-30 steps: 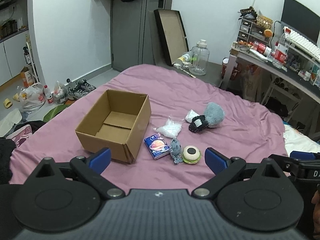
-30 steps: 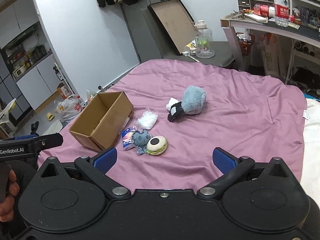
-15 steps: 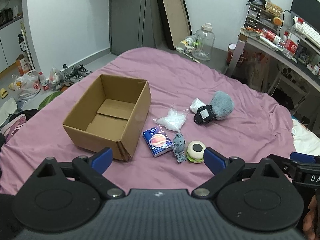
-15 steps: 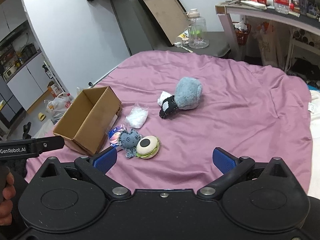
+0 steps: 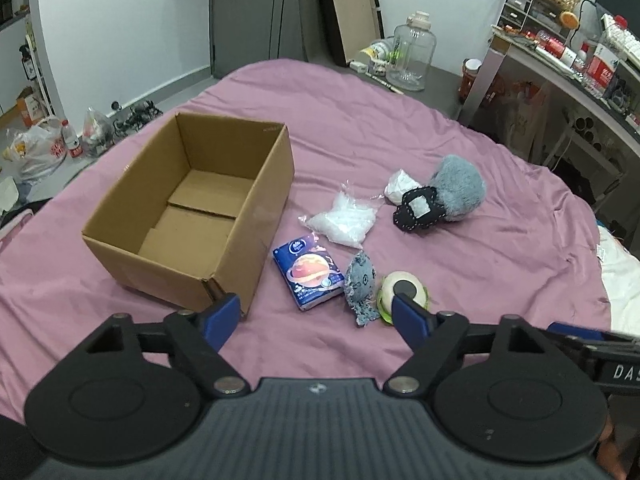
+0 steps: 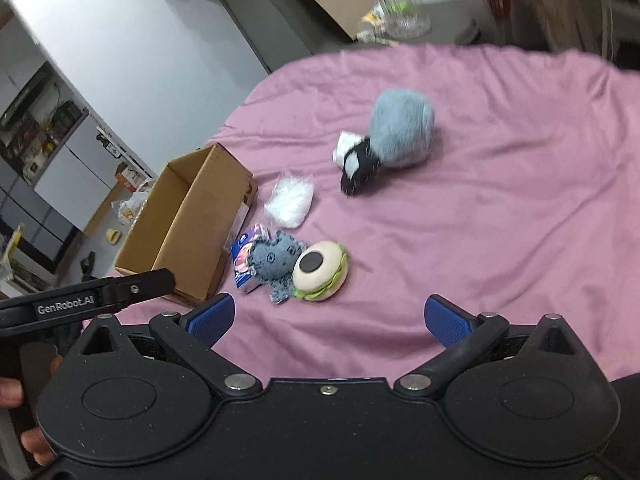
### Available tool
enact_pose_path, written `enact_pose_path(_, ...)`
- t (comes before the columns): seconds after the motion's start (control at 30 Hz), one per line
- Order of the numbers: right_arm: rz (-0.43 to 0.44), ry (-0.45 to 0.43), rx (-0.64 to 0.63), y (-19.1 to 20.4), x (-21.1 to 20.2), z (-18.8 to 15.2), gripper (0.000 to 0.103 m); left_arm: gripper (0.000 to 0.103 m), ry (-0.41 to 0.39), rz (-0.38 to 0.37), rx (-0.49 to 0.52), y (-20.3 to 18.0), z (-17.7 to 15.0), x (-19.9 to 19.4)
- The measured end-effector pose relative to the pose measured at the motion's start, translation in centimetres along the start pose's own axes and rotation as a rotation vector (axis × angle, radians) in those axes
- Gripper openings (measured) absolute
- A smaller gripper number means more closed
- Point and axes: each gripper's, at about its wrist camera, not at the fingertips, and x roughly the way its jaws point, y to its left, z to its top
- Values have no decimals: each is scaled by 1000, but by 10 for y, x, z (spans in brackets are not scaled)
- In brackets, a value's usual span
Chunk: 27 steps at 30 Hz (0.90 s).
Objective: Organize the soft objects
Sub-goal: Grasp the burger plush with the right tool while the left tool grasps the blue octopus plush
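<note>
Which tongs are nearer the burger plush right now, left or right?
Left. The left tongs, closing with nothing between them, have one pad right at the burger plush. The right tongs are open with bare sheet between them and the plush.

Matt corrugated cardboard box (image 5: 256,204) on smooth pink cloth sheet (image 5: 480,280), beside a fluffy grey plush (image 5: 460,188)
</note>
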Motion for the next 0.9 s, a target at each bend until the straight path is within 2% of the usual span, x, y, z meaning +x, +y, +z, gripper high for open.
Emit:
enact_pose_path(0.13, 42, -20, 36, -1, 13, 3, 95, 69, 27, -28, -9, 0, 2, 16)
enact_pose_path(0.23, 34, -3, 54, -3, 25, 8, 90, 65, 42, -45, -19, 0, 5, 26)
enact_pose_path(0.3, 40, 12, 76, -7, 34, 10, 80, 61, 52, -57, -28, 0, 8, 33)
enact_pose_path(0.33, 48, 23, 91, -9, 39, 11, 78, 60, 56, -63, -31, -1, 10, 37)
enact_pose_path(0.6, 77, 93, 136, -15, 72, 18, 73, 52, 104, -92, -59, -4, 22, 66)
enact_pose_path(0.9, 79, 161, 167, -23, 104, 22, 60, 45, 171, -114, -108, -4, 28, 99)
